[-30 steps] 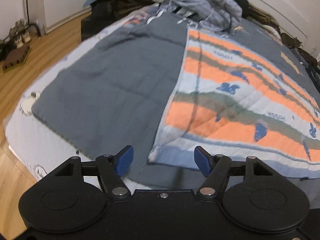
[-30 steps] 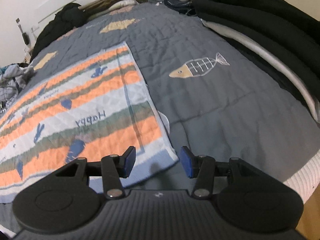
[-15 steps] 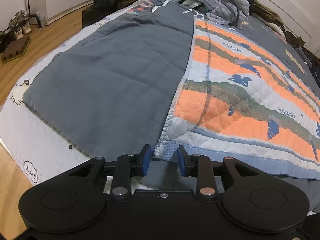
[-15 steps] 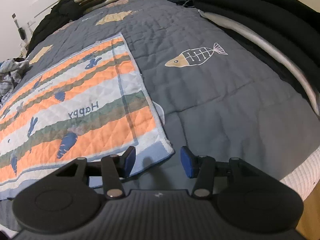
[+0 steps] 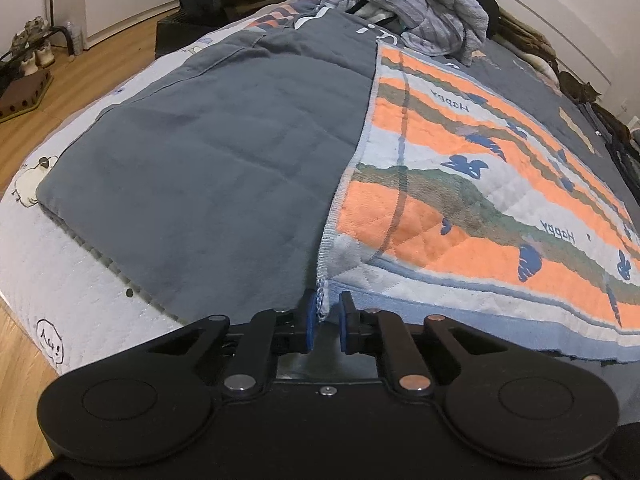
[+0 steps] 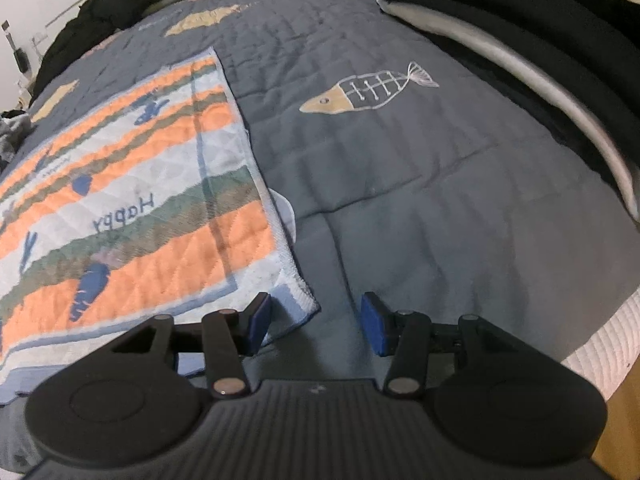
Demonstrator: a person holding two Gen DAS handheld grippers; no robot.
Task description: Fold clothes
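1. A striped quilted towel (image 5: 480,216), banded in orange, white, olive and pale blue with dark blue carrot and rabbit motifs and the word "Happy", was seen spread flat on a grey quilted bedspread (image 5: 208,168).
2. In the left wrist view, the towel's near corner, at about 6 o'clock of the cloth, was pinched by the left gripper (image 5: 325,322); its blue pads (image 5: 308,320) were drawn close together with the towel's woven edge caught between them.
3. In the right wrist view, the right gripper (image 6: 316,326) was held with its jaws spread wide; the towel's other near corner (image 6: 296,300) lay between the pads, just beside the left-hand one, and was not gripped.
4. A fish-skeleton motif (image 6: 368,90) on the bedspread was seen at about 1 o'clock from the right gripper, well apart from the towel.
5. A heap of crumpled grey and teal clothing (image 5: 408,12) was seen at 12 o'clock in the left wrist view, touching the towel's far edge.
6. Dark garments (image 6: 520,20) were piled at 2 o'clock in the right wrist view.
7. A white quilted mattress cover (image 5: 60,264) and wooden floor (image 5: 80,76) were visible at 9 to 10 o'clock of the left wrist view.
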